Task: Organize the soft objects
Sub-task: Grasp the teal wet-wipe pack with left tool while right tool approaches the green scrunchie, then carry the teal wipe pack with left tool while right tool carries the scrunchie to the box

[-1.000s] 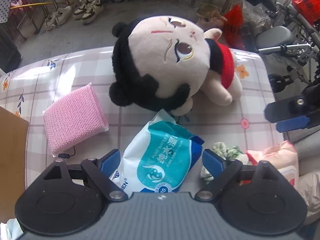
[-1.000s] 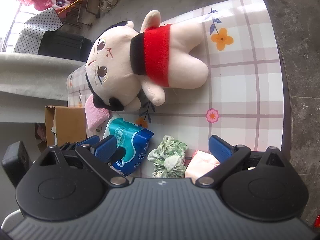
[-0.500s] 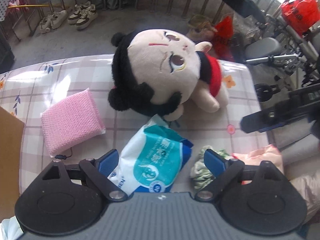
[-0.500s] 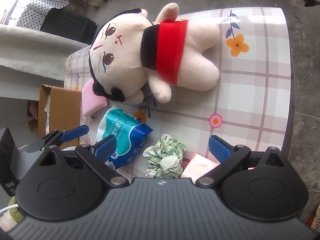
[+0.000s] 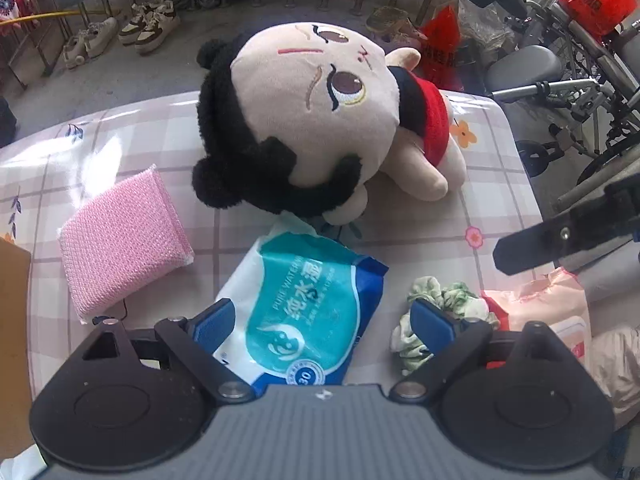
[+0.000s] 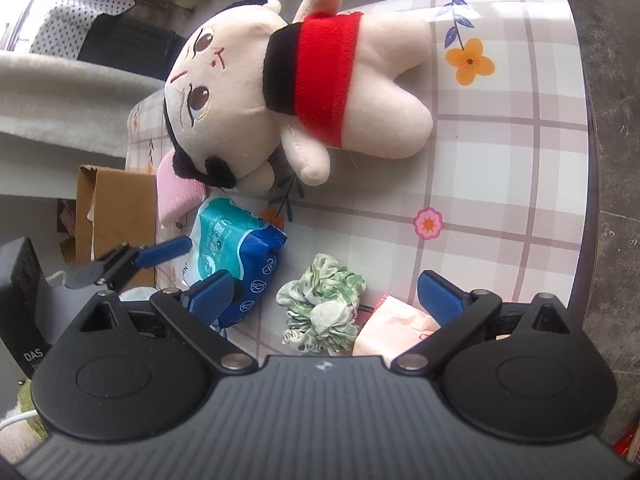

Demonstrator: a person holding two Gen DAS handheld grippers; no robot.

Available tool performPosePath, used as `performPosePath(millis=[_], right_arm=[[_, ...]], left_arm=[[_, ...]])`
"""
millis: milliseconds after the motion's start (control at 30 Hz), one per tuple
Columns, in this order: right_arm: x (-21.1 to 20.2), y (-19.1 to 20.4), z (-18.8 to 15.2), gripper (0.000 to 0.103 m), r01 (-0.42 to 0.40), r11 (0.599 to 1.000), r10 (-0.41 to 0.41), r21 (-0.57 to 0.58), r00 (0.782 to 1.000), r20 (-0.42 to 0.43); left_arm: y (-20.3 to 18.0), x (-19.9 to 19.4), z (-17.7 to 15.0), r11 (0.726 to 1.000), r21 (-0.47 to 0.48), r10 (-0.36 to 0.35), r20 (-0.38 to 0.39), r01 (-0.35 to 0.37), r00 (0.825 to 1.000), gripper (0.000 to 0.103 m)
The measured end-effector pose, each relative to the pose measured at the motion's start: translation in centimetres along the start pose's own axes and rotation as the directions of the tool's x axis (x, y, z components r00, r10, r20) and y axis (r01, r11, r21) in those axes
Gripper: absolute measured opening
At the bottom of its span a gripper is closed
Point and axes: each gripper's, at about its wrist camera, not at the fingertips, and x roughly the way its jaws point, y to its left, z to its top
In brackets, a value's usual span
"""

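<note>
**A:** Currently, how was the left hand-held gripper (image 5: 322,322) posed?

**B:** Pitched steeply down over the checked surface (image 5: 472,200), jaws opening. Wipes pack (image 5: 304,304) lay between its blue fingers (image 5: 212,322), pads not pressing it.

**A:** Right hand-held gripper (image 6: 326,296)?

**B:** Also angled down, jaws spread wide, nothing clamped. Green scrunchie (image 6: 324,304) sat between its fingers on the surface, with the pink packet (image 6: 394,330) just beside it.

**A:** Other soft items?

**B:** Plush doll (image 5: 320,120) lay on its side beyond the wipes, touching the pack's far end. Pink sponge (image 5: 120,240) was left of the pack, apart.
</note>
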Motion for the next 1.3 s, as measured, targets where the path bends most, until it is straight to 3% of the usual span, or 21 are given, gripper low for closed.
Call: performPosePath(millis=[133,333,567,833,1067,1133,1167,1200,1300], right_arm=[[0.9,1.7,0.7,0.099,0.037,0.991,-0.043,-0.127,0.998,-0.046],[3.7,4.7,1.2,0.1,0.083,0.935,-0.145,-0.343,0.977,-0.158],[6.6,6.5,0.6,0.097,0.119,0.881,-0.233,-0.457,0.951,-0.202],[8.4,7.7,-0.1,0.094,0.137,0.86,-0.268,-0.491,0.941,-0.208],[9.3,8.1,-1.0,0.075,0.184,0.822,-0.331,-0.539,0.925,-0.189],[9.2,8.4,-1.0,0.063,0.207,0.811,-0.349,-0.547,0.922,-0.169],[9.0,8.4,-0.9,0.051,0.215,0.81,-0.354,-0.546,0.921,-0.162],[8.9,8.1,-0.6,0.042,0.211,0.822,-0.343,-0.529,0.925,-0.164],[8.4,6.8,0.3,0.028,0.191,0.876,-0.293,-0.442,0.94,-0.174]], left_arm=[[-0.3,-0.4,0.1,0.995,0.063,0.07,0.024,-0.071,0.997,0.1],[-0.6,2.1,0.1,0.986,0.118,0.124,-0.039,-0.118,0.992,0.099],[0.5,3.1,-0.4,0.989,0.071,0.136,-0.057,-0.132,0.989,0.084],[3.6,2.0,-1.0,0.975,-0.068,0.207,-0.058,-0.211,0.977,0.086],[4.6,1.8,-1.1,0.969,-0.092,0.223,-0.067,-0.228,0.973,0.087],[4.4,1.8,-1.0,0.968,-0.088,0.228,-0.063,-0.233,0.972,0.085],[4.3,1.8,-1.0,0.968,-0.09,0.228,-0.062,-0.233,0.972,0.084],[3.9,1.7,-1.1,0.968,-0.095,0.228,-0.061,-0.233,0.972,0.083],[3.8,1.5,-1.2,0.967,-0.113,0.222,-0.058,-0.228,0.973,0.079]])
